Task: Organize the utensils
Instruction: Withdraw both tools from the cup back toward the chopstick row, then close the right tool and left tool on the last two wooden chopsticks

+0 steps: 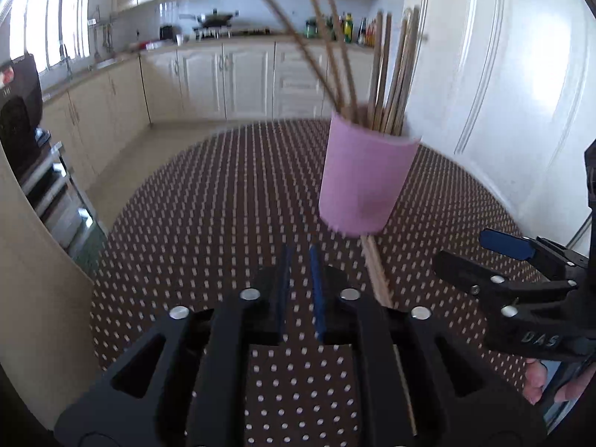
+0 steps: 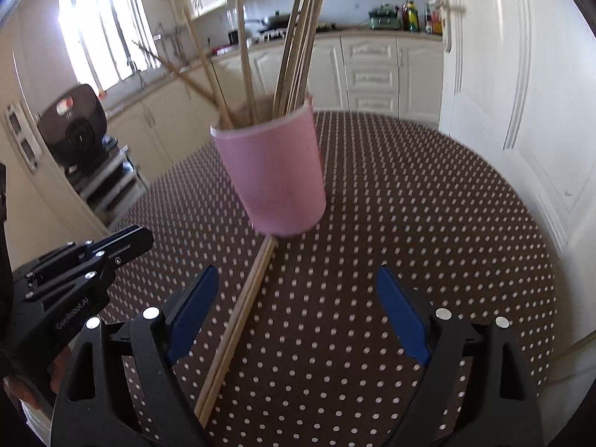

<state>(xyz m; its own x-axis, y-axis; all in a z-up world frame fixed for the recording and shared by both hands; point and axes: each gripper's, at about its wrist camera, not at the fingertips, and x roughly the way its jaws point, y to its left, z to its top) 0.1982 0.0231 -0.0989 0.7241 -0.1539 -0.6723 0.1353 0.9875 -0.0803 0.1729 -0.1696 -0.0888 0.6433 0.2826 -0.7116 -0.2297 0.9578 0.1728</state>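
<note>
Nearest in the left wrist view, the left gripper [image 1: 301,290] shows black arms and blue-padded jaws standing narrow, a slim gap between them with nothing in it. In the right wrist view, the right gripper [image 2: 298,313] has its blue-padded jaws spread wide and empty over the cloth.

Both hover above a round bench [image 2: 428,223] covered in a dark brown cloth with white dots. A pair of long, pale wooden chopsticks [image 2: 238,324] lies flat on the cloth, side by side, running from near the right gripper's left jaw up to the foot of the cup. They lie inside the spread of the jaws but touch neither pad.

Just beyond stands a pink cylindrical cup [image 2: 273,178], upright near the middle of the bench. A bundle of wooden chopsticks [image 2: 298,52] stands in it, some upright, others leaning out to the left.

Farther back are cream kitchen cabinets [image 1: 246,74] under a worktop with a stove and bottles, a bright window on the left, and a white panelled door [image 2: 514,74] on the right.
</note>
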